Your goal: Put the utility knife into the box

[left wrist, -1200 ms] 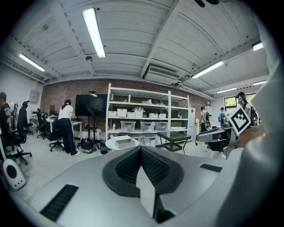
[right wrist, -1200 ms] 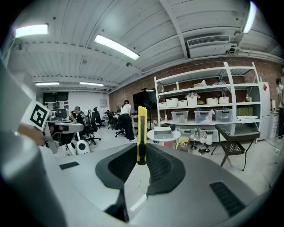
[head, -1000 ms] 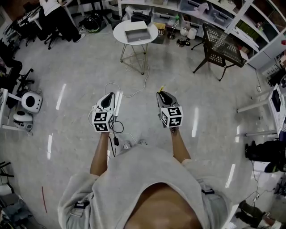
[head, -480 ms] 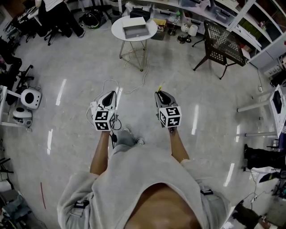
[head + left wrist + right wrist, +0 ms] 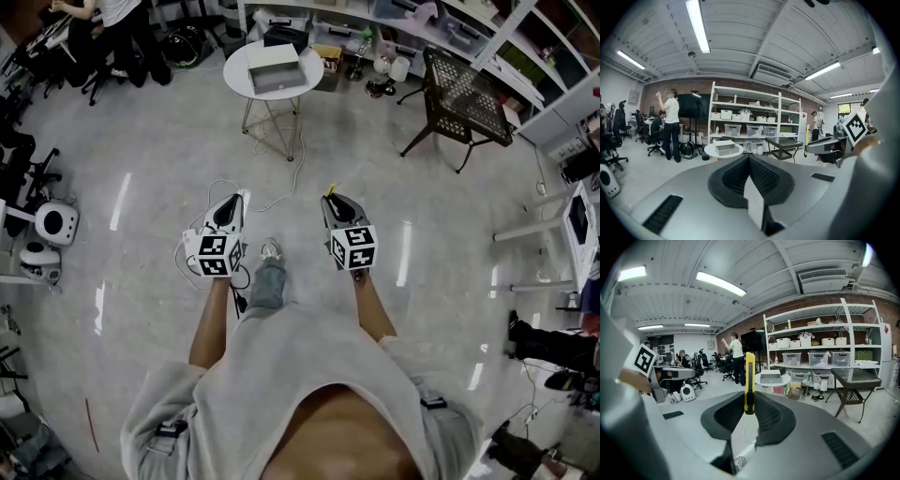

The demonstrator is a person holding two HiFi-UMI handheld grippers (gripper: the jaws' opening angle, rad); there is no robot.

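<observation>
A grey open box (image 5: 275, 68) stands on a round white table (image 5: 309, 84) far ahead across the floor. It also shows small in the left gripper view as the box (image 5: 725, 149) and in the right gripper view as the box (image 5: 770, 376). My right gripper (image 5: 333, 199) is shut on a yellow utility knife (image 5: 749, 380), which stands upright between its jaws; its yellow tip (image 5: 331, 189) pokes out in front. My left gripper (image 5: 228, 202) is held level beside it, jaws together with nothing between them (image 5: 749, 158).
A black mesh chair (image 5: 464, 89) stands right of the table, with shelving of bins (image 5: 394, 14) behind. A white cable (image 5: 272, 197) loops on the floor ahead. A person (image 5: 117, 23) stands at desks at the back left. My own foot (image 5: 271, 250) is stepping between the grippers.
Both grippers have moved forward towards the round table, which has shifted left and upward in the head view. A leg has stepped forward between them. The knife stays gripped.
</observation>
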